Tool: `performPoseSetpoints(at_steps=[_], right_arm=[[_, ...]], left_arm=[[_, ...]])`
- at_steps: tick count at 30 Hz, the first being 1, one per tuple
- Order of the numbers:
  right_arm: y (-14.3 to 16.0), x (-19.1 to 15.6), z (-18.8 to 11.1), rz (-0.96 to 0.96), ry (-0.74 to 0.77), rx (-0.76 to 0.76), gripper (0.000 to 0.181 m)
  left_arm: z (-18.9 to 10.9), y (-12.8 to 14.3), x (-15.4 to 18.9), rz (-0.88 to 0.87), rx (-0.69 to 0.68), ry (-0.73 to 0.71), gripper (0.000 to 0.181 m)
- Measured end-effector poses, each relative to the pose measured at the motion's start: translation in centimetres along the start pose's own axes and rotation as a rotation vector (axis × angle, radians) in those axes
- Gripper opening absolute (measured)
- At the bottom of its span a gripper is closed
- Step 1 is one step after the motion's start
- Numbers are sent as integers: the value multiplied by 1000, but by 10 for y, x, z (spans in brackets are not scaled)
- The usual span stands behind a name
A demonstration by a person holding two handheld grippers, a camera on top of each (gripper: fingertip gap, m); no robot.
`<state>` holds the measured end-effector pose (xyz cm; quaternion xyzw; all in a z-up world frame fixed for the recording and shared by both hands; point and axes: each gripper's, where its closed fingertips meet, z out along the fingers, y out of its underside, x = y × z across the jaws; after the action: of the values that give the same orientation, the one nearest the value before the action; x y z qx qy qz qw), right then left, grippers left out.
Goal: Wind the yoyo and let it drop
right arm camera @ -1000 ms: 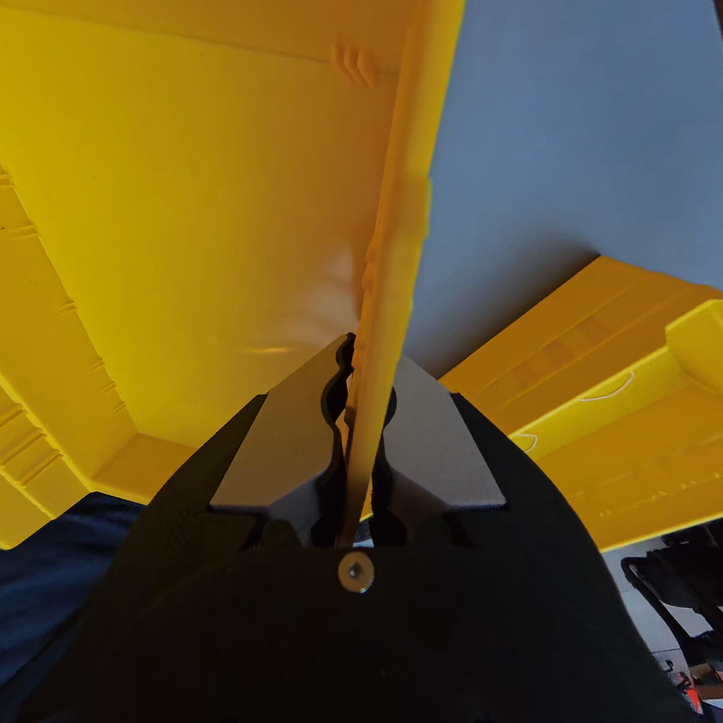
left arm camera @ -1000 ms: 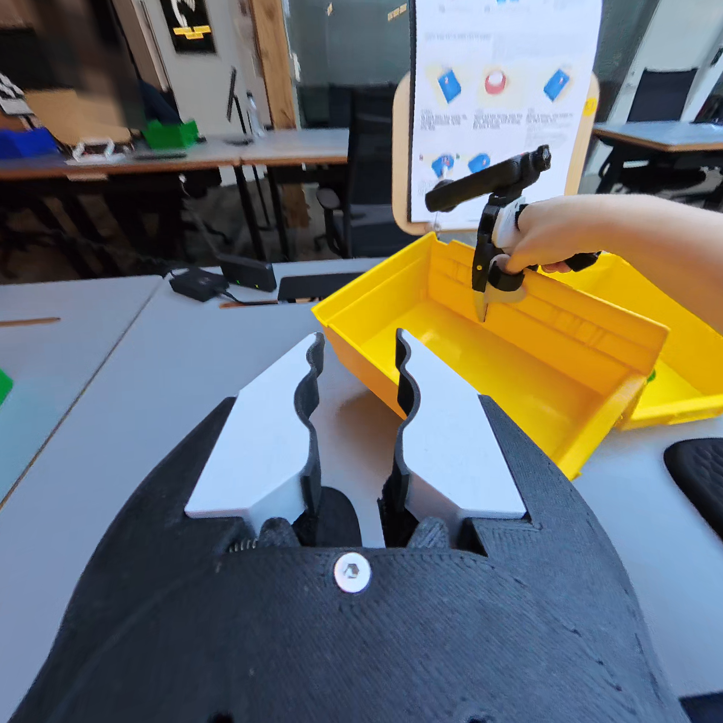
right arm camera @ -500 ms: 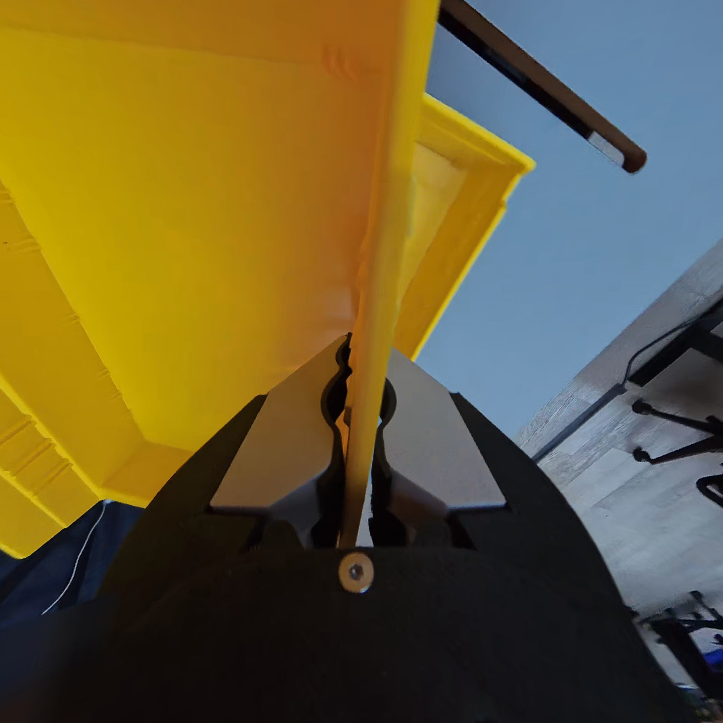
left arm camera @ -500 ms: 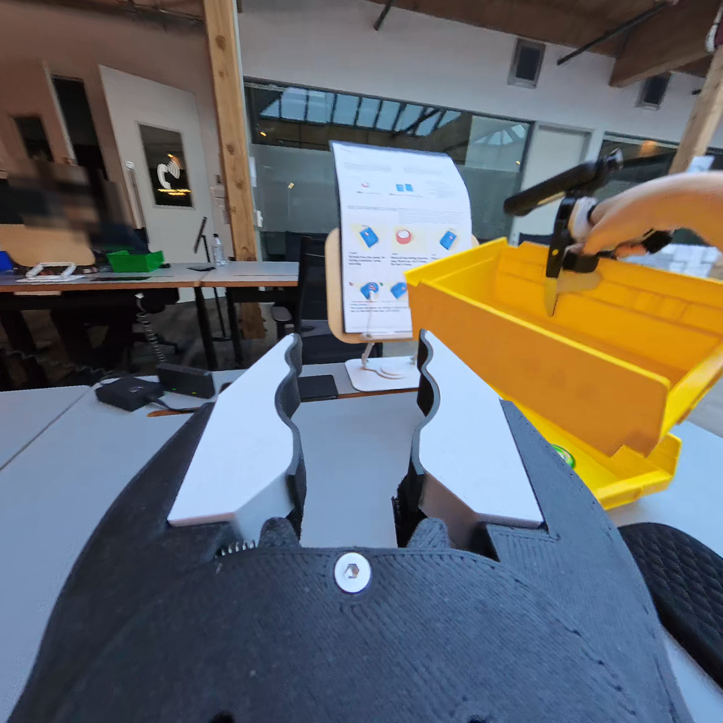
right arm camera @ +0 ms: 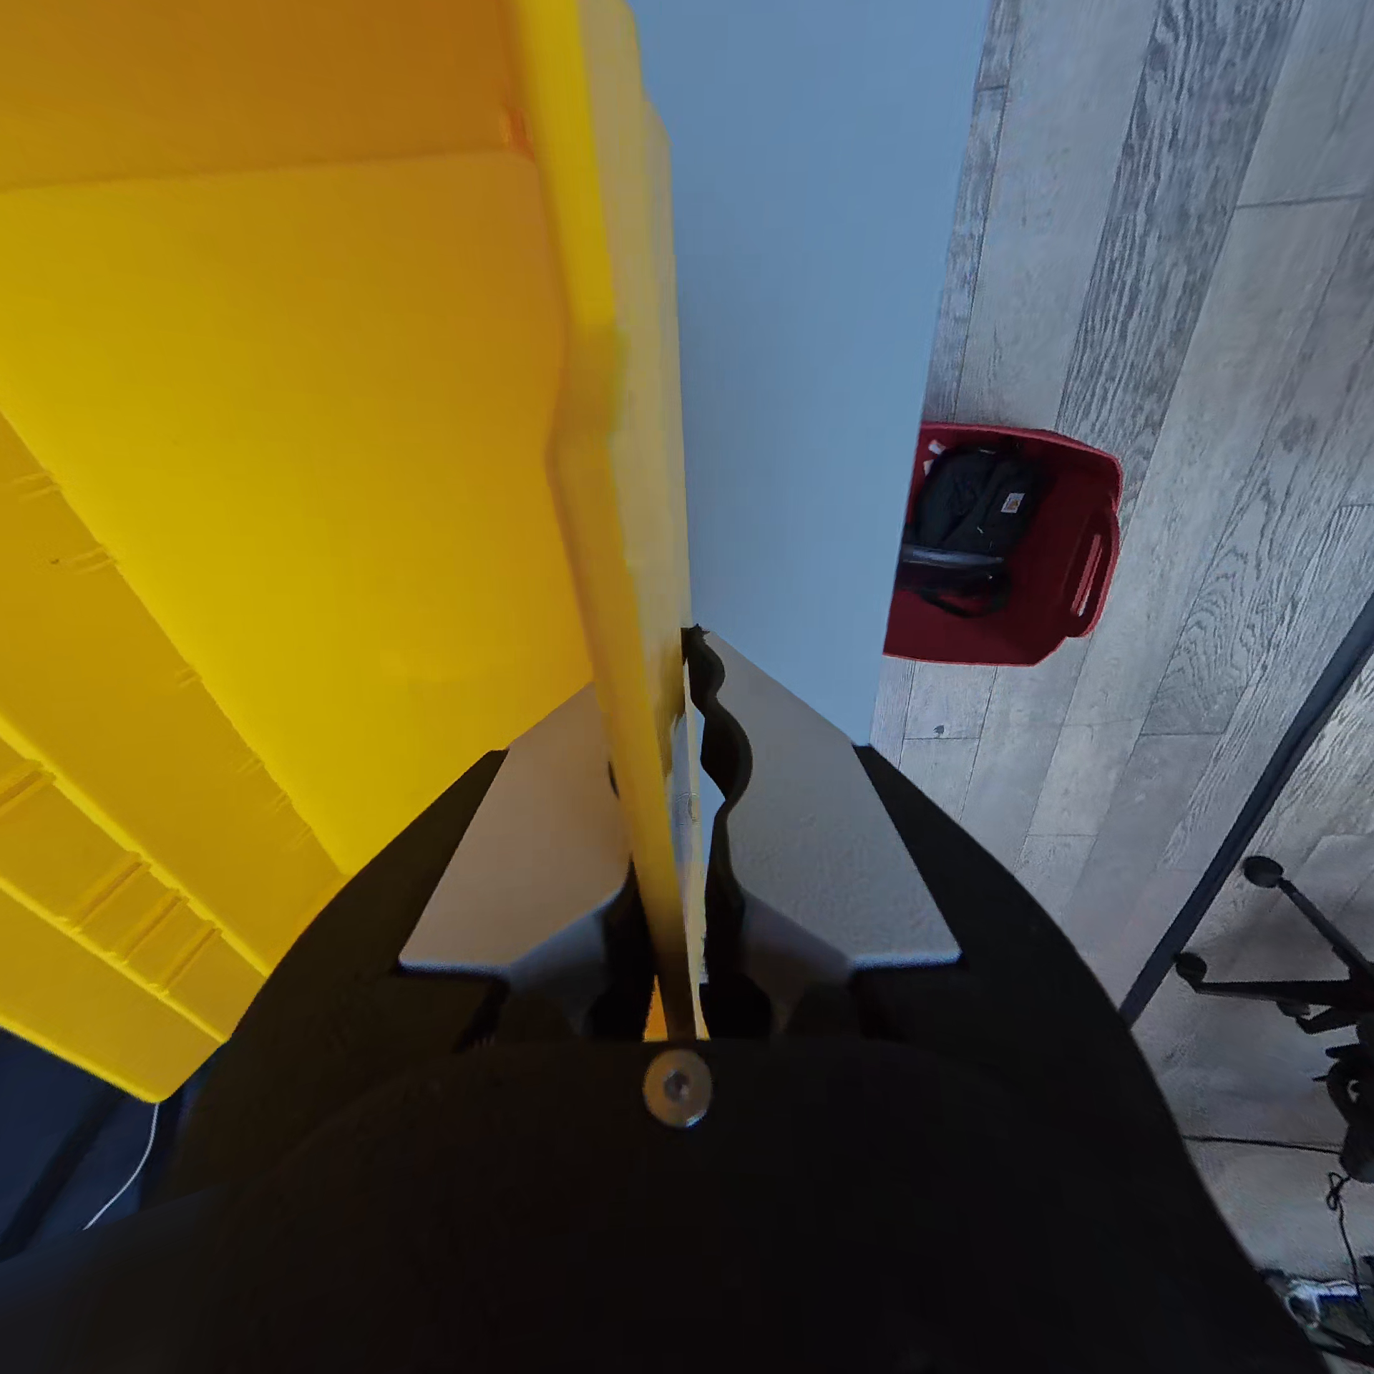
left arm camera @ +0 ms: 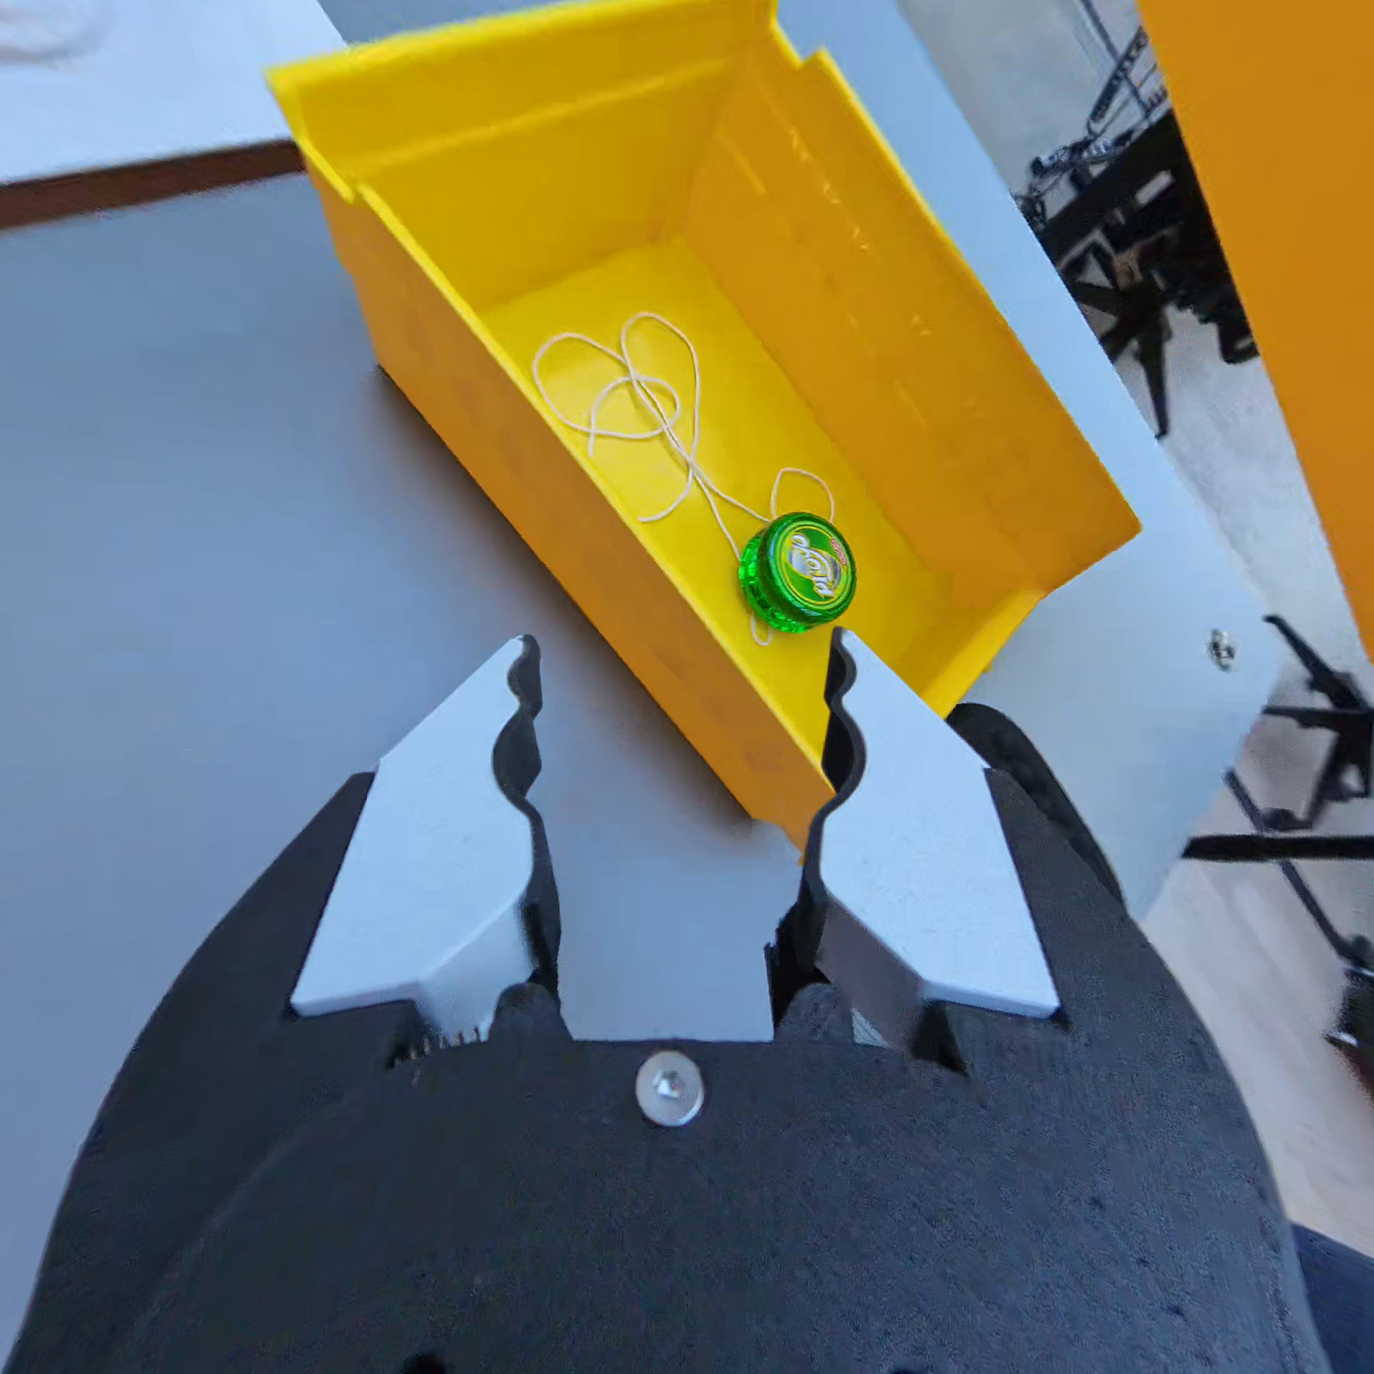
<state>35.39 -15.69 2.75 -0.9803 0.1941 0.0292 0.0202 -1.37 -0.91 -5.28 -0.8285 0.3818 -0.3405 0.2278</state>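
Observation:
A green yoyo [left arm camera: 798, 572] lies on its side in a yellow bin [left arm camera: 900, 357] on the grey table, its white string [left arm camera: 639, 386] unwound in loose loops behind it. My left gripper [left arm camera: 680, 647] is open and empty, above the bin's near corner, with the yoyo just beyond its right fingertip. My right gripper [right arm camera: 673, 654] is shut on the side wall of a second, empty yellow bin [right arm camera: 297, 416] and holds it lifted off the table. That lifted bin shows as an orange-yellow slab at the top right of the left wrist view [left arm camera: 1286, 223].
The grey table [left arm camera: 186, 520] spreads left of the bin with the yoyo; its right edge runs just past that bin. A black pad [left arm camera: 1018, 751] lies by the bin's near end. A red basket [right arm camera: 1011, 543] and chair bases stand on the wood floor below. Some 40 cm of space lies between my two pairs of fingers. The green yoyo [left arm camera: 798, 572] is about 12 cm from my left fingertips and 35 cm from my right.
My right gripper has carried the empty bin up and away to the right. My left gripper has tipped down over the uncovered bin with the yoyo and opened wider.

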Motion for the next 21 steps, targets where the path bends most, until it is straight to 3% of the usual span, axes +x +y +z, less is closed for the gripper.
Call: performPoseSetpoints(at_steps=[1,4,8,15,18,21], right_arm=[[5,13,4,12,6,-5,4],[21,46,18,44,19,-33,3],[33,74,36,84,12,-46,3],[48,89,63,92,11,-91,3],[52,91,67,88,21,-95,3],[56,92,70,102,26,-101,2]], left_arm=[[8,-2,1,-20,-32,10,74],[22,-6,-1,-16,-97,-15,73],[37,11,-5,43,-280,-102,75],[51,30,-3,78,-490,-159,64],[52,29,-4,81,-526,-155,52],[48,27,-8,69,-557,-118,28]])
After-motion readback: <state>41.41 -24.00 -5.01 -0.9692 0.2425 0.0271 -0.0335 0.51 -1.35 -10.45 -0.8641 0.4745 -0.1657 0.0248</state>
